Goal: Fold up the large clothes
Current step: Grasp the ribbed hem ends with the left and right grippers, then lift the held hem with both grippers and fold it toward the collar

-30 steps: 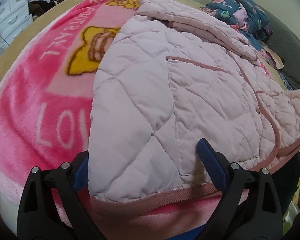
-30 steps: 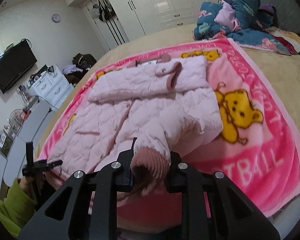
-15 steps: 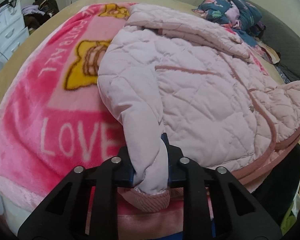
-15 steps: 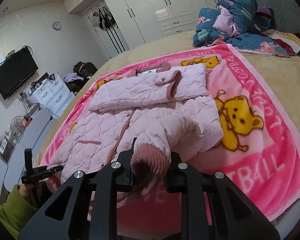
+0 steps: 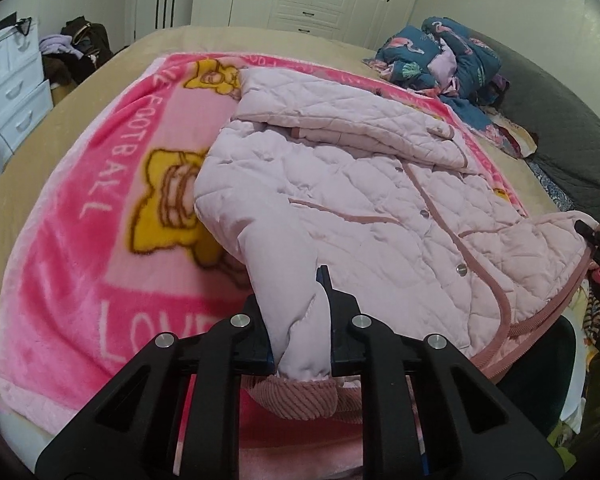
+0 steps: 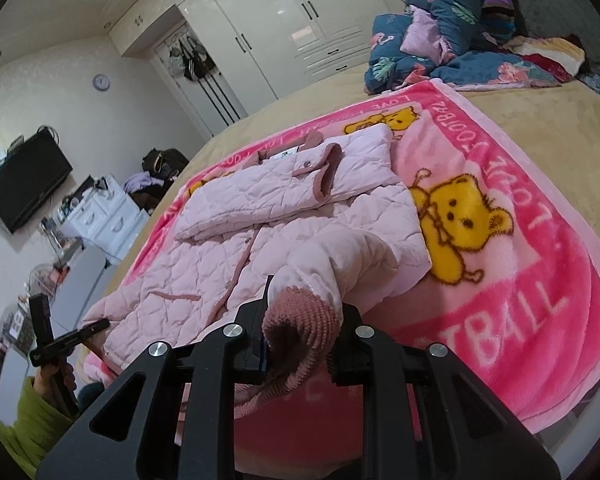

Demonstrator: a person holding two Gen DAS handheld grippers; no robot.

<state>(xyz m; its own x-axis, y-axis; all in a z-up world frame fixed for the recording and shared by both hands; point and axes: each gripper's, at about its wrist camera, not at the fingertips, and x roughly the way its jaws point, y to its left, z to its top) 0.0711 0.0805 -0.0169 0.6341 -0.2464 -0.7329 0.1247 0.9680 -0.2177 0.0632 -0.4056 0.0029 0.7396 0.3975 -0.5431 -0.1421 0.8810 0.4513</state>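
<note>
Pink quilted jacket (image 5: 364,208) is spread over the pink bear blanket (image 5: 72,264) on the bed (image 6: 540,128), front side up, with one sleeve already folded across the chest near the collar. From our left wrist view, the left gripper (image 5: 300,328) has its jaws closed tight on the lower corner of the jacket, at about 6 o'clock in the frame, pinching the padded fabric just above the ribbed hem (image 5: 300,400), which bunches out below the pads. The pinched bit is lifted a little off the blanket.

Over on the other side, the right gripper (image 6: 302,332) has its jaws clamped on the ribbed cuff (image 6: 300,328) of the free sleeve, again around 6 o'clock in that view, and the sleeve humps up behind it toward the jacket's body.

Up at 1 o'clock there's a heap of blue flowery bedding (image 6: 440,40) past the blanket's far edge. White wardrobes (image 6: 284,28) run along the back wall at 12, and a black TV (image 6: 24,180) hangs at 9.
</note>
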